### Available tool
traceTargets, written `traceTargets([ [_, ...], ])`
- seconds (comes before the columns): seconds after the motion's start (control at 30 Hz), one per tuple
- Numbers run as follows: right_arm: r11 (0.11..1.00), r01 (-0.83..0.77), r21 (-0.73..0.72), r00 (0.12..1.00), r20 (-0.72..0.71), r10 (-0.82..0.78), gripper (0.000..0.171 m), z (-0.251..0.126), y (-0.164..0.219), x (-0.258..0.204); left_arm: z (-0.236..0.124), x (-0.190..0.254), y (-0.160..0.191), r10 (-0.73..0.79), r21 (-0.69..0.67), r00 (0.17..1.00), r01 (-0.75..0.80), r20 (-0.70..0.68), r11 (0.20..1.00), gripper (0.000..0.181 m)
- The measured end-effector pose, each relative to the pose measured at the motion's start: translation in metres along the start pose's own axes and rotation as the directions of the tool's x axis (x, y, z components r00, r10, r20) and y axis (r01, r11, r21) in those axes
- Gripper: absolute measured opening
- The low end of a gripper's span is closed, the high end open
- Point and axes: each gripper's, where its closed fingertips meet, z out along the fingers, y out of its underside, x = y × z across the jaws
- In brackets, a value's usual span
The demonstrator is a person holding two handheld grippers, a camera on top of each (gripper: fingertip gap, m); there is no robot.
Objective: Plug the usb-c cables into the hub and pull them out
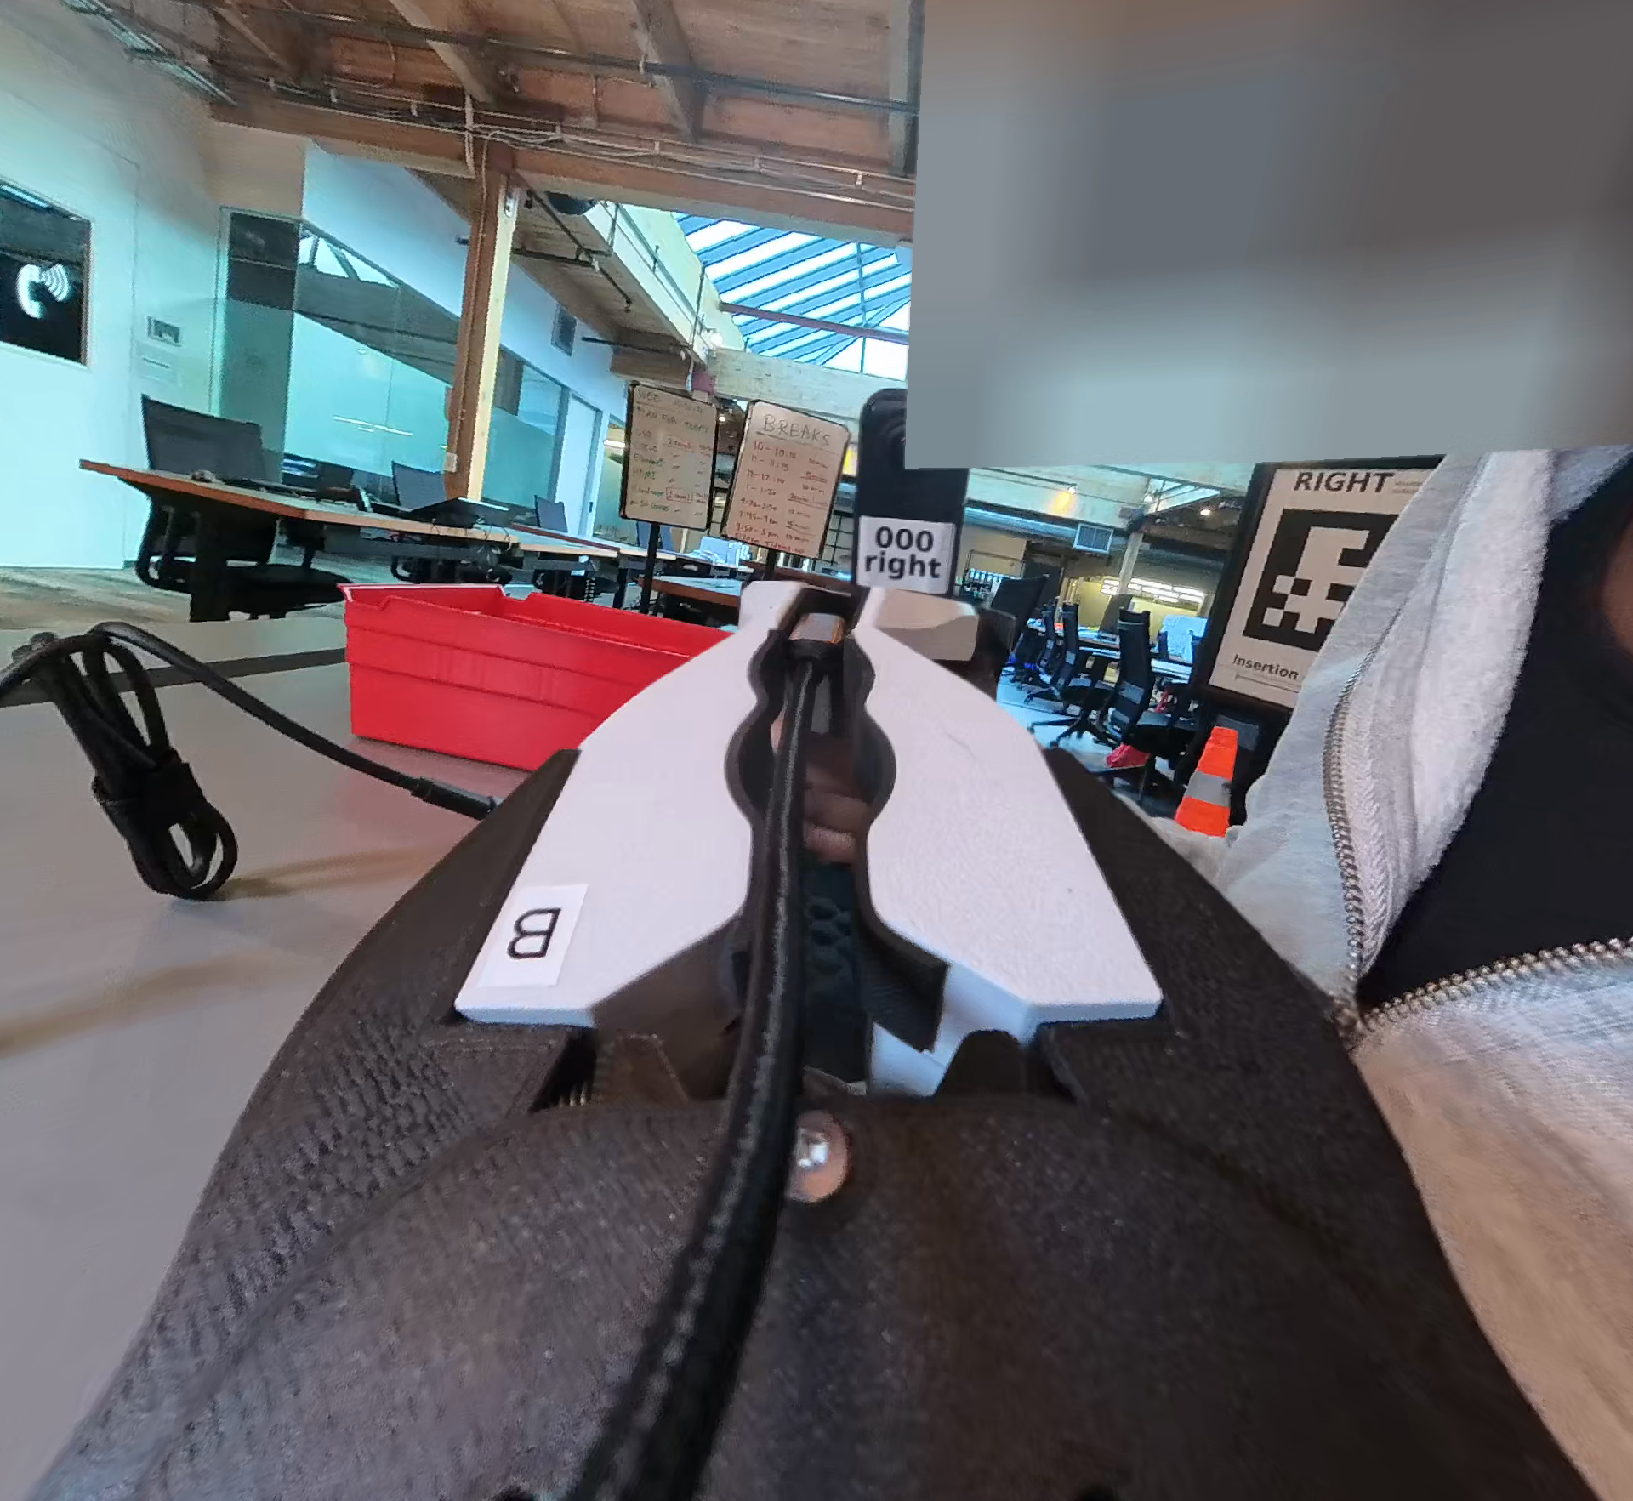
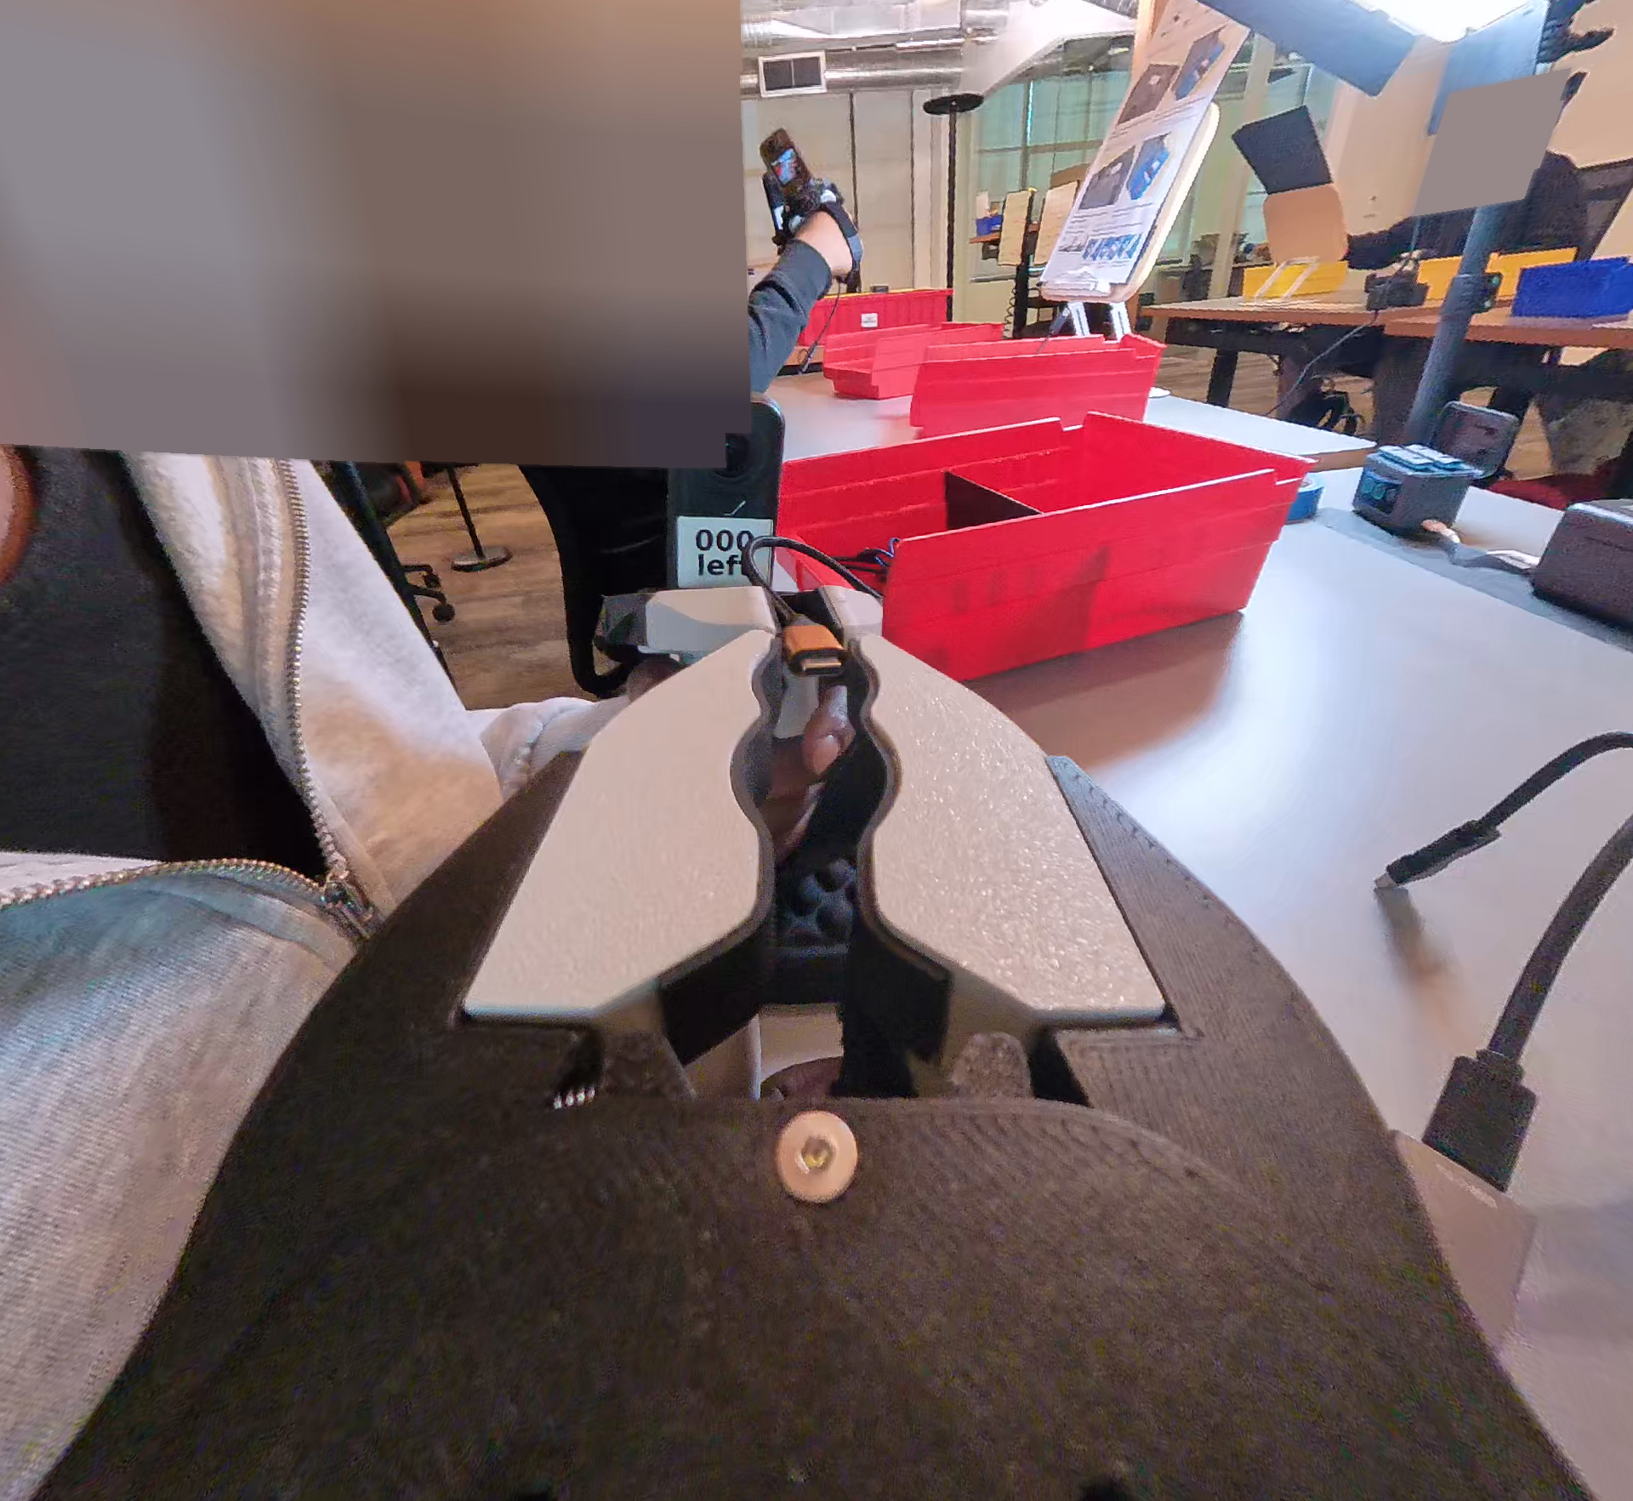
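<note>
My left gripper (image 1: 808,646) is shut on a black braided usb-c cable (image 1: 778,884) that runs back between its fingers and over its body. The cable's orange plug (image 2: 808,650) sticks out at the tips, metal end toward the right wrist camera. My right gripper (image 2: 811,654) faces the left one tip to tip, above the table edge, its fingers closed on that plug's front. A grey block, apparently the hub (image 2: 1467,1229), lies at the lower right with a black plug (image 2: 1484,1105) in it. Another black plug (image 2: 1431,858) lies loose on the table.
A red bin (image 2: 1060,540) stands on the grey table (image 2: 1237,752) just beyond the grippers; it also shows in the left wrist view (image 1: 495,663). A bundled black cable (image 1: 150,796) lies at the left. Grey devices (image 2: 1414,487) sit far right. The holder's grey hoodie (image 1: 1458,1105) is close. Left and right tips are no more than a few centimetres apart. Both grippers' tips are roughly 15 centimeters from the hub (image 2: 1467,1229).
</note>
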Motion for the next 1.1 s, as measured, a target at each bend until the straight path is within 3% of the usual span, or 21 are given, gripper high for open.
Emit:
traceTargets([
  [0.47,0.997,-0.076,-0.016,0.991,0.105,0.078,0.011,-0.006,0.002,-0.009,0.001,0.011,0.007,-0.004,-0.059,0.997,-0.001,-0.076,0.998,0.017],
  [1.1,0.995,-0.097,0.003,0.988,0.122,0.096,0.011,-0.005,0.0,-0.01,0.0,0.015,0.007,0.013,-0.063,0.995,-0.019,-0.097,0.998,0.017],
])
